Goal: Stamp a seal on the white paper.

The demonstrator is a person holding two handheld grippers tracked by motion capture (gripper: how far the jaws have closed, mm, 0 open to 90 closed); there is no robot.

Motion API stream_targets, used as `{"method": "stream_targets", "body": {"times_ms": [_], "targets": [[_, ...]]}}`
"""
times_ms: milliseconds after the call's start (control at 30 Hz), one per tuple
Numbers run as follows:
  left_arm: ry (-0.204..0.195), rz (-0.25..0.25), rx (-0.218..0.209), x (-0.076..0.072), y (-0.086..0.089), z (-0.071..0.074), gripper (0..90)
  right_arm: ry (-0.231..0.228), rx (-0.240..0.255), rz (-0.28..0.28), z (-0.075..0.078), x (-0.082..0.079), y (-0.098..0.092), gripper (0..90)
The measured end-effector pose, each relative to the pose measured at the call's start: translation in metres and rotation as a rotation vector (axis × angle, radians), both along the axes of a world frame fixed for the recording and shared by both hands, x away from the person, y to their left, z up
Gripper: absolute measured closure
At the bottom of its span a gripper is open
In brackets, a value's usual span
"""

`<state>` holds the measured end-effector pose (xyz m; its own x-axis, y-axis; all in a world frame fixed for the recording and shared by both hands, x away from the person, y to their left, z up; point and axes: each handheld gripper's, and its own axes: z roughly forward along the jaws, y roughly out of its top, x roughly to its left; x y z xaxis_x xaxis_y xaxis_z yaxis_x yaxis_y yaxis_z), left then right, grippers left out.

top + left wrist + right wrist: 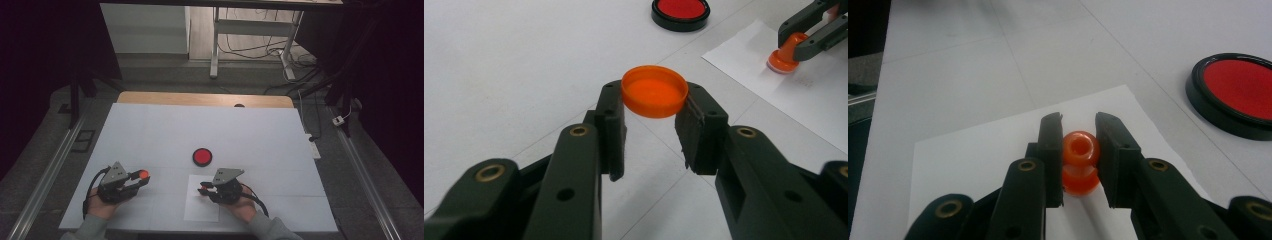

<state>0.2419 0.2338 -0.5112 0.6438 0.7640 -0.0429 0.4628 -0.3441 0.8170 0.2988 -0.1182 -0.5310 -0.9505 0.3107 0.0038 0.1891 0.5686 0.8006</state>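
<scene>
My left gripper (141,177) is shut on a round orange cap (654,91), held by its rim above the white table (150,130), open side up. My right gripper (1079,142) is shut on the orange handle of a small stamp (1080,161). The stamp (785,57) has a white base that sits on a white paper sheet (201,212). A round red ink pad in a black case (202,156) lies just beyond the paper, between the two grippers and farther from me.
The table's wooden far edge (205,98) lies beyond the white cover. Behind it on the floor are desk legs and cables (260,47). Metal rails (45,175) run along both sides of the table.
</scene>
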Motion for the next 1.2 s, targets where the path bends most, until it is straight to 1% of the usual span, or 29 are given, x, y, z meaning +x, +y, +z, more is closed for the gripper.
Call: {"method": "stream_targets", "body": {"times_ms": [67,133,233,333,400,500,567,633,700,767,900,1200], "targets": [[-0.003,-0.001,0.001,-0.0001,0.0003,0.0003,64.7,-0.002,-0.004,0.0,0.0,0.0004,-0.0006,73.3],[-0.002,0.0,0.0,-0.0004,0.0003,0.0003,64.7,0.008,0.008,0.001,-0.0007,0.0009,-0.001,73.3],[-0.003,-0.001,0.001,-0.0004,0.0003,0.0005,64.8,0.009,0.009,-0.001,-0.001,0.0011,-0.0012,73.3],[-0.001,0.0,0.001,-0.0006,0.0001,0.0003,64.7,0.013,0.025,-0.001,-0.0024,0.0012,-0.0019,73.3],[-0.001,0.001,0.0,-0.0009,0.0004,0.0003,64.7,0.016,0.026,0.001,-0.0025,0.0019,-0.0023,73.2],[-0.002,0.002,-0.001,-0.0008,0.0007,0.0006,64.7,0.011,0.021,-0.002,-0.0024,0.0016,-0.0023,73.3],[-0.001,0.003,-0.001,-0.0009,0.0006,0.0006,64.7,0.01,0.031,-0.003,-0.0034,0.0008,-0.002,73.3],[-0.001,0.003,-0.002,-0.001,0.0006,0.0005,64.7,0.0,0.022,-0.007,-0.0031,-0.0002,-0.002,73.3],[-0.002,0.004,-0.001,-0.001,0.0006,0.0005,64.7,0.006,0.028,-0.004,-0.0034,0.0002,-0.0022,73.3],[-0.003,0.005,0.0,-0.0011,0.0005,0.0004,64.7,0.0,0.022,-0.007,-0.0031,-0.0002,-0.002,73.3],[-0.002,0.004,0.0,-0.0008,0.0008,0.0003,64.7,0.005,0.028,-0.003,-0.0035,0.0002,-0.0022,73.2],[-0.009,0.006,-0.001,-0.0016,0.0004,0.0011,64.7,0.0,0.028,-0.005,-0.0037,-0.0003,-0.0021,73.3]]}}
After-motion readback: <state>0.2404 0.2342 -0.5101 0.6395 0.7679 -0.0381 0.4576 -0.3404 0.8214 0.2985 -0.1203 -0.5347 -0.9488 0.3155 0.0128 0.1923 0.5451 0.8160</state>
